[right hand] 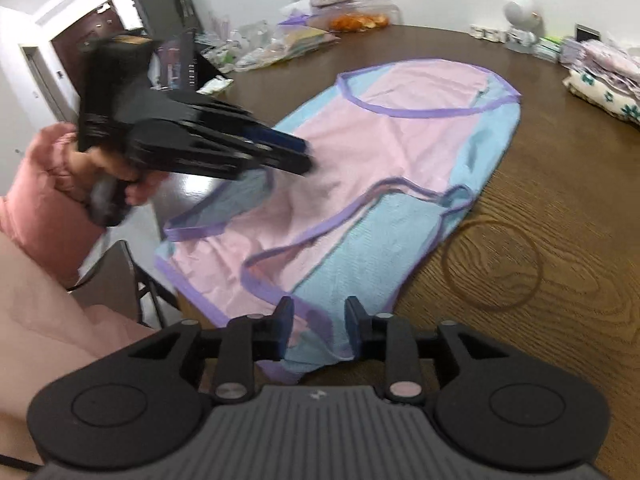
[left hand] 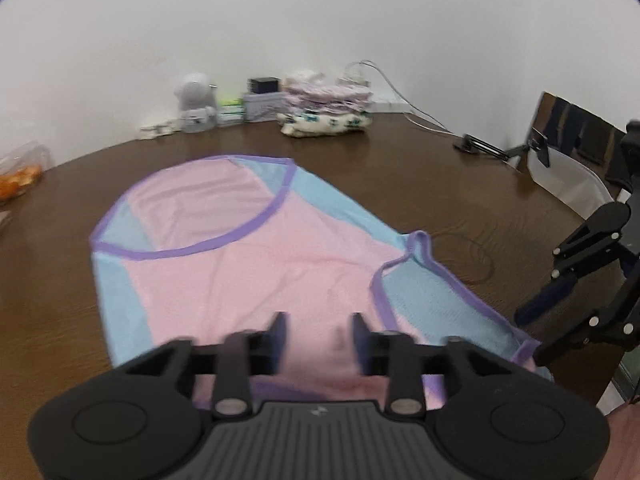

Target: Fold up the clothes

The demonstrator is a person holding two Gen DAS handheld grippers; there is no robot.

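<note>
A pink and light blue sleeveless top (left hand: 256, 252) with purple trim lies spread flat on the brown wooden table (left hand: 400, 168). My left gripper (left hand: 320, 336) hovers open over the top's near pink part, with nothing pinched between its fingers. In the right wrist view the left gripper (right hand: 302, 160) is held by a hand in a pink sleeve over the top's (right hand: 400, 148) left side. My right gripper (right hand: 320, 322) stands open at the top's near blue corner, its fingers either side of the hem and not pressing on it. From the left wrist view the right gripper (left hand: 534, 332) sits at the top's right edge.
A stack of folded clothes (left hand: 328, 100) sits at the table's far edge beside boxes and a small white device (left hand: 196, 100). A phone stand (left hand: 500, 148) and a chair (left hand: 568, 152) are at the right. A thin brown ring (right hand: 492, 266) lies on the table beside the top. Bags and clutter (right hand: 280, 44) crowd the far left.
</note>
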